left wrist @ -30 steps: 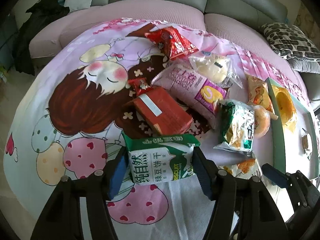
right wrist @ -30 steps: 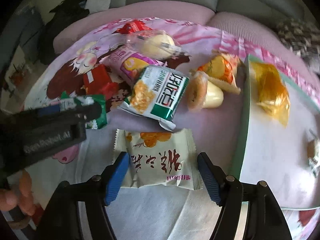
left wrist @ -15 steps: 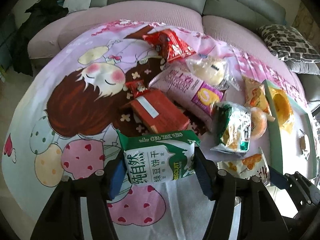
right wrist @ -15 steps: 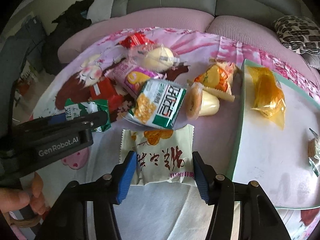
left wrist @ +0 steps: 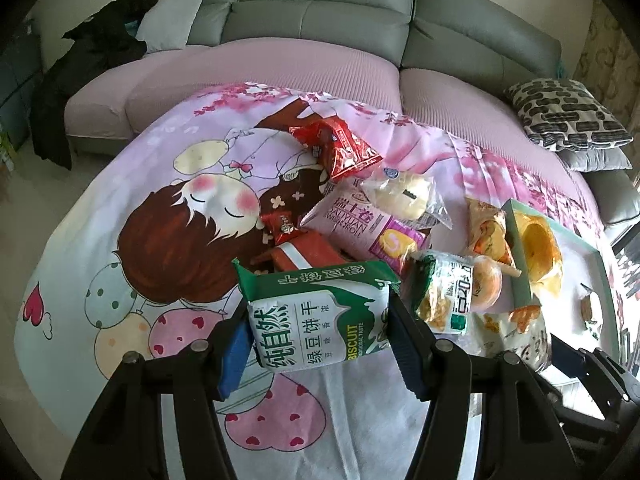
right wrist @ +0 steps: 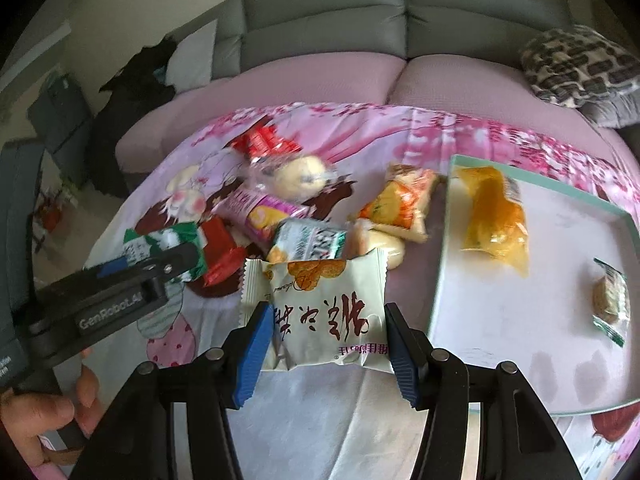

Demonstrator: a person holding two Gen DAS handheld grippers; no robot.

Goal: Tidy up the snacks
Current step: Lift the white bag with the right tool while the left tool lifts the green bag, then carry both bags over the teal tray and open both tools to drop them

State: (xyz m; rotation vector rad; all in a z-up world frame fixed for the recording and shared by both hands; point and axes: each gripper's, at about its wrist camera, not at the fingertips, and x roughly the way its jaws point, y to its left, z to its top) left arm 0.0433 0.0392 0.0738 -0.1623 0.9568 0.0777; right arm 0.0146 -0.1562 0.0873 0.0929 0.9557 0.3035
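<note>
- The cartoon blanket [left wrist: 120,240] on the sofa carries many snacks beside a tray [right wrist: 440,280].
- Left hand-held gripper [left wrist: 320,340] pinches the green biscuit pack [left wrist: 320,320]; right hand-held gripper [right wrist: 326,344], which has just been closing, pinches the white pastry packet [right wrist: 320,304].
- The smooth wrappers may slip out, because each is held only by its edges.

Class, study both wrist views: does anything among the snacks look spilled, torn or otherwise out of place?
Nothing spilled or torn. Most packets lie in a loose overlapping heap on the cartoon cloth, while the tray holds only two, the yellow packet and a small wrapped snack.

Your left gripper [left wrist: 320,338] clamps the green-and-white biscuit pack [left wrist: 320,316] between its 2 blue pads [left wrist: 234,354], above the cartoon-print cloth [left wrist: 120,240]; other snack packets lie just behind it.
</note>
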